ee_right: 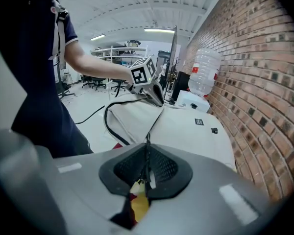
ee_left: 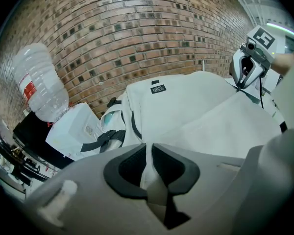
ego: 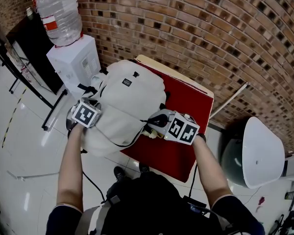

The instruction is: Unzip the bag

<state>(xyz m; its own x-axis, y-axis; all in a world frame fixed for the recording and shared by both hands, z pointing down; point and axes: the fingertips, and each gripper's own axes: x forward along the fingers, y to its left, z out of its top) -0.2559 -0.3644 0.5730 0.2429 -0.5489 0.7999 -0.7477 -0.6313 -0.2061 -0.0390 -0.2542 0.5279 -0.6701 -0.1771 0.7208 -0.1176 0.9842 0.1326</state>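
Left tongs (ee_left: 148, 152): nearly closed, the pads clamped on a fold of white fabric from the bag (ego: 132, 97). The fold rises between the two pads and fills the narrow gap. This grip is at the bag's near left edge as seen from the head view.

Right tongs (ee_right: 147, 153): closed to a slit on the thin black pull cord (ee_right: 147, 143) of the zip. The cord stands straight up between the pads. A yellow tag (ee_right: 139, 204) shows just behind them, inside the tongs' throat. These tongs sit at the bag's near right side, over the table (ego: 169, 155).

Zip (ee_right: 156, 121): a dark line runs taut across the pale fabric from the right tongs toward the left tongs. A loose flap edged with a dark band lies to the near side of it. How far the zip is open I cannot tell.

Bag: white backpack lying flat on the red table, its small black label (ego: 127, 82) facing up. Its far end lies toward the brick wall (ego: 210, 33), and its left part overhangs the table's edge.

Surroundings: a white water dispenser (ego: 76, 62) stands just beside the bag's far left corner, with a clear bottle (ego: 61, 13) on top.
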